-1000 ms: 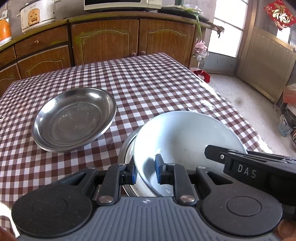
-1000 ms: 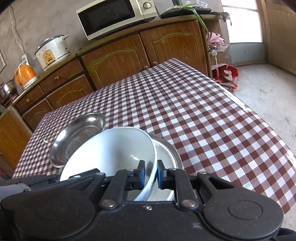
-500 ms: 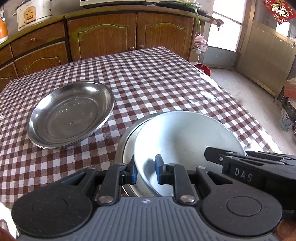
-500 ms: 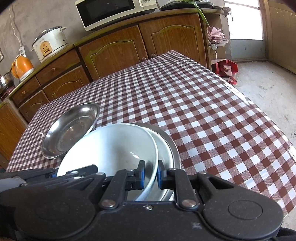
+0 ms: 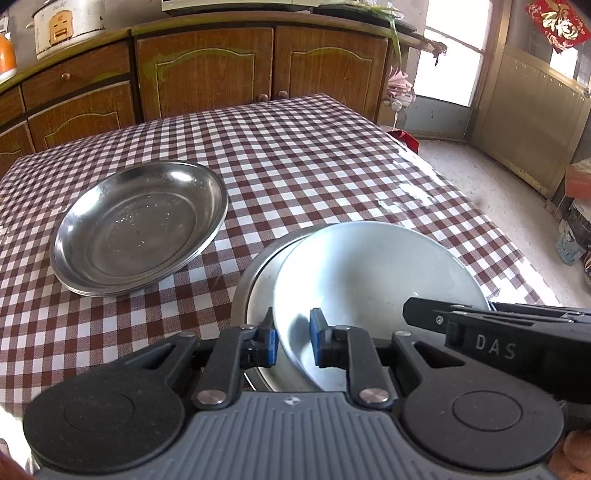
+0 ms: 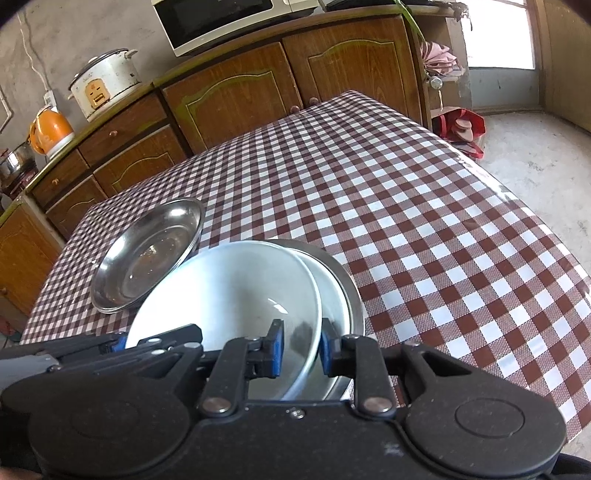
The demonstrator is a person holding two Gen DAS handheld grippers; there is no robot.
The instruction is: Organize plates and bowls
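A white bowl (image 5: pixel 369 273) sits tilted in a wider steel basin (image 5: pixel 243 291) at the near side of the checked table. My left gripper (image 5: pixel 293 345) is shut on the bowl's near left rim. At the bowl's (image 6: pixel 229 291) right rim, my right gripper (image 6: pixel 301 349) has its jaws opening. The rim stands between the blue pads (image 6: pixel 277 347), with a gap on the left side. The basin's rim (image 6: pixel 352 295) shows to the right of the bowl. A stack of shallow steel plates (image 5: pixel 136 229) lies to the left, also in the right wrist view (image 6: pixel 147 254).
The red-and-white checked tablecloth (image 6: pixel 406 206) stretches back to wooden cabinets (image 5: pixel 207 74). On the cabinet top stand a rice cooker (image 6: pixel 103 85), an orange kettle (image 6: pixel 50 134) and a microwave (image 6: pixel 221 22). The table's right edge drops to a concrete floor (image 5: pixel 498 177).
My right gripper's jaws have parted a little from the white bowl's rim. The left gripper keeps its hold, and the bowl and plates stay about where they were.
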